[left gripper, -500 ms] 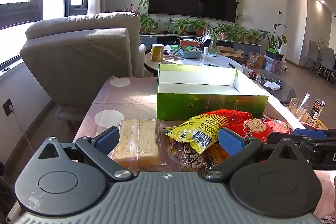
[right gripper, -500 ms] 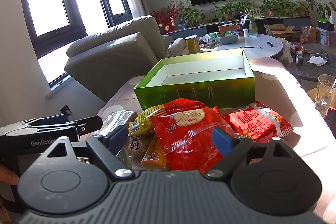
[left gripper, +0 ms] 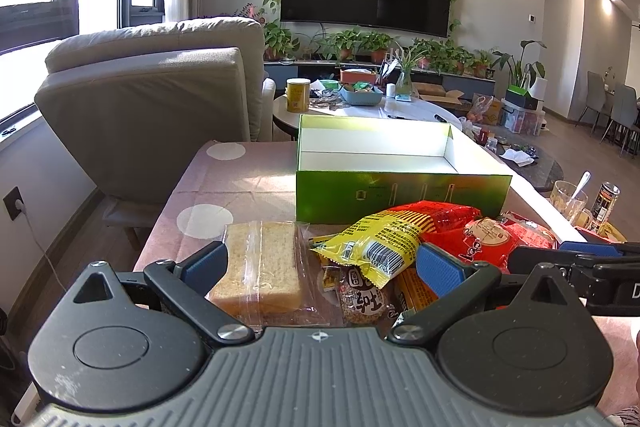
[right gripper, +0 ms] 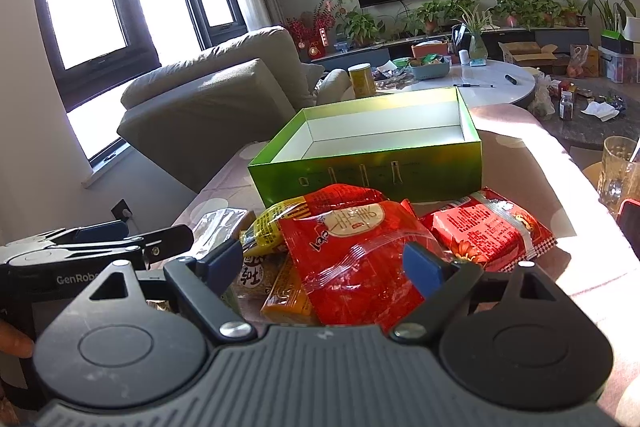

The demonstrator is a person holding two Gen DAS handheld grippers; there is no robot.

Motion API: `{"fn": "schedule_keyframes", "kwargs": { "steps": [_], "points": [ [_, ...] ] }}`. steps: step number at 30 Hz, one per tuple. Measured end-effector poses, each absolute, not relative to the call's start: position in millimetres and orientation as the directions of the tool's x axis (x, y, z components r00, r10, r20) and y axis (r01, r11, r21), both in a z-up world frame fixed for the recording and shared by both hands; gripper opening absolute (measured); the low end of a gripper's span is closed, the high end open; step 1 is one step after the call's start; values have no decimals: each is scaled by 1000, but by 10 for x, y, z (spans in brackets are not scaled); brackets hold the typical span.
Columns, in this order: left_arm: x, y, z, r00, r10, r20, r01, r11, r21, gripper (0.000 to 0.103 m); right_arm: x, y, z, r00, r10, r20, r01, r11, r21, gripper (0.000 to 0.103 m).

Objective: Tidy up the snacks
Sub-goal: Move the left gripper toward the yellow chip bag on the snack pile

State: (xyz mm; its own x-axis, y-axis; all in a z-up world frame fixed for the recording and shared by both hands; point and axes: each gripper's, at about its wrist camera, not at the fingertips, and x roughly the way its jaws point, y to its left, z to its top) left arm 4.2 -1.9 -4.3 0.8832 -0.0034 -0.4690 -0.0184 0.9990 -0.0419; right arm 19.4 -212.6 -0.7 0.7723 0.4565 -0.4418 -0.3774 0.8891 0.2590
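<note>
A pile of snack packets lies on the pink dotted tablecloth in front of an open, empty green box. My left gripper is open, low over a clear-wrapped sponge cake, a yellow packet and a small brown snack. My right gripper is open too, its fingers on either side of a big red packet without pressing it. A second red packet lies to the right and an orange packet sits underneath. Each gripper shows at the edge of the other's view.
A beige armchair stands left of the table. Behind the box is a round white table with a yellow can and clutter. A glass with a spoon and a dark can stand at the right edge.
</note>
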Motion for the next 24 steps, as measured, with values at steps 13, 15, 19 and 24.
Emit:
{"fn": "schedule_keyframes", "kwargs": {
  "steps": [13,15,19,24],
  "points": [
    [99,-49,-101,866,-6,-499,-11,999,-30,101,257,-2162,-21,776,441,-452,-356,897,263,75],
    [101,-50,-107,867,-9,-498,-9,999,-34,101,260,-2165,-18,776,441,-451,-356,897,264,75],
    [102,-55,-119,874,-14,-486,-6,999,-39,101,270,-2158,0,778,440,-449,-357,897,260,75],
    [138,-70,-105,866,-11,-501,-5,1000,-30,101,317,-2129,54,785,434,-442,-364,901,237,75]
  ]
}}
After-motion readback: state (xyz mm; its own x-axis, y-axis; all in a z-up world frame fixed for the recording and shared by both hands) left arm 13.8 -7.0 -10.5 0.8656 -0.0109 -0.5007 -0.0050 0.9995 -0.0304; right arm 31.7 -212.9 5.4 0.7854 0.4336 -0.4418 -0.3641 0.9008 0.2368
